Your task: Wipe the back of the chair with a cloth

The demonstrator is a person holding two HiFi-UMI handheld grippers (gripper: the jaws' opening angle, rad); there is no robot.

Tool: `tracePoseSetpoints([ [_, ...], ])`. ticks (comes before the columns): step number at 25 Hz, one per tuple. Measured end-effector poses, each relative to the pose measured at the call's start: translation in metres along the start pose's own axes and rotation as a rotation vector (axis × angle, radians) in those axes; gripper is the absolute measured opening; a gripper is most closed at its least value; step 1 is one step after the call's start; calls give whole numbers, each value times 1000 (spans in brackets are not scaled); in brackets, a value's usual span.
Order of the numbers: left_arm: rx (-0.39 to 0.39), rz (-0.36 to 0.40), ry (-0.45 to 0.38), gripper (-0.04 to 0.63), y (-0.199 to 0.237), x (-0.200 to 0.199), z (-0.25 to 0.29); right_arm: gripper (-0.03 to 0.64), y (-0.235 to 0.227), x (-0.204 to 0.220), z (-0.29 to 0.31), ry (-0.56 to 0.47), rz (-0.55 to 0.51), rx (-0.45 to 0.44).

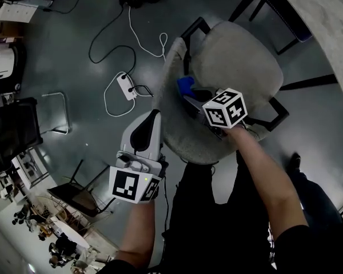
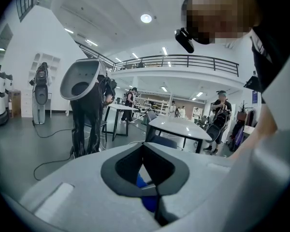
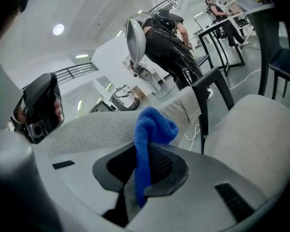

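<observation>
White cable [image 1: 111,90] lay in loops on the grey floor [image 1: 63,56] at the left, with a plug block [image 1: 126,86] on it. Next came the left gripper [image 1: 153,121]. Its jaws were pressed together and it held nothing. It pointed at the left edge of the chair back [image 1: 172,116] and sat just beside it. I could not tell if it touched.

The chair [image 1: 234,61] had soft grey cloth on its seat and back, and a black frame. A blue cloth [image 1: 185,85] was bunched up on the inner side of the chair back, near the top. The right gripper [image 1: 190,99] was clenched on this cloth. A fold of it stuck out past the jaws. The person's right arm [image 1: 263,164] reached over the seat.

A pale table [image 1: 326,21] stood at the far right, near the chair.
</observation>
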State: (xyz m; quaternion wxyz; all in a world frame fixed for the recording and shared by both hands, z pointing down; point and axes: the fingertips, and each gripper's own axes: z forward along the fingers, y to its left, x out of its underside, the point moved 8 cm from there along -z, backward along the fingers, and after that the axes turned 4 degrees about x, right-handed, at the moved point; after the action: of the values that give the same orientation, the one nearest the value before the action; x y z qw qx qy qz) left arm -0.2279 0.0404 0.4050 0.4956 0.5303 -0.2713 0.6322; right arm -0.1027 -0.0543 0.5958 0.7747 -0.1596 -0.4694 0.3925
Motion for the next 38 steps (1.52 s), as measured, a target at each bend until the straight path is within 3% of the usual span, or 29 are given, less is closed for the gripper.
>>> tracePoseSetpoints([
  [7, -3, 17, -5, 8, 5, 6, 7, 60, -38, 21, 27, 56, 4, 53],
  [17, -19, 23, 15, 8, 12, 21, 15, 60, -48, 38, 60, 103, 11, 19],
  [27, -22, 0, 29, 8, 3, 19, 7, 60, -14, 35, 40, 151, 37, -89],
  [38, -10, 2, 84, 8, -20, 4, 3, 60, 39, 22, 0, 130, 25, -150],
])
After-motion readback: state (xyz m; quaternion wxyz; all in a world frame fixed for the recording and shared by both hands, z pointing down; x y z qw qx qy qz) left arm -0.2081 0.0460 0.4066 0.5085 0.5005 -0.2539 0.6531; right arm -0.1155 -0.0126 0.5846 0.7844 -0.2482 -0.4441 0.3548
